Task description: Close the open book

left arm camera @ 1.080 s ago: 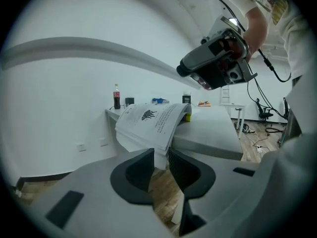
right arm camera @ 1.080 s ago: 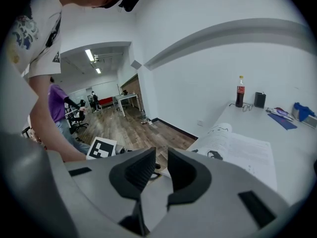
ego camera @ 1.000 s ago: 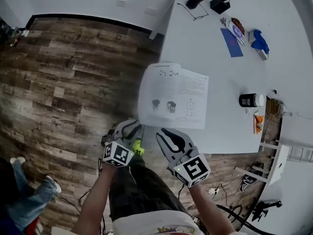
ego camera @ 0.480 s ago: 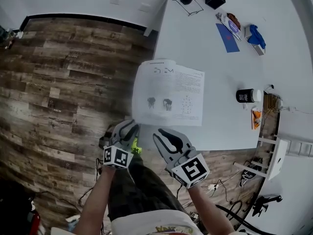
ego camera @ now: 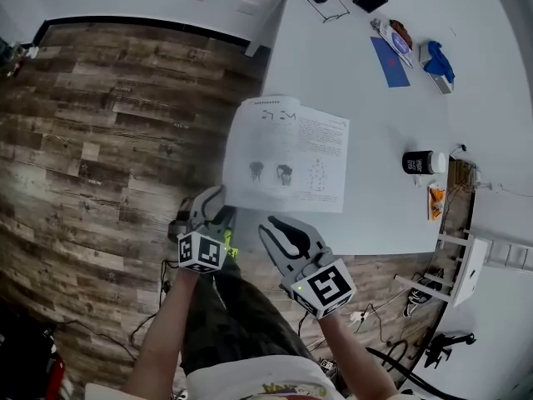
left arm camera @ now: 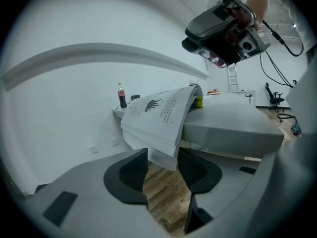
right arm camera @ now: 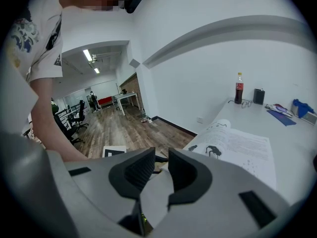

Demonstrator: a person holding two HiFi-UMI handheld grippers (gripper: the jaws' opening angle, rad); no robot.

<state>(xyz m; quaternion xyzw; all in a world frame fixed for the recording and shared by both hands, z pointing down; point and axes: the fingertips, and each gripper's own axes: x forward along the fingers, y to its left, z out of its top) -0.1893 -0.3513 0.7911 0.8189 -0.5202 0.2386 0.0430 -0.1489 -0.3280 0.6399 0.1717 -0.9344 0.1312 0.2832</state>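
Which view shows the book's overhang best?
Left gripper view: the book is seen edge-on, its page stack drooping off the table edge. In the head view the book shows only as a flat open spread from above. The right gripper view shows just its top page, obliquely.

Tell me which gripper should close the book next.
Left. The left gripper, whose jaws have just been opening, has the book's overhanging corner between them; the right gripper sits short of the table edge.
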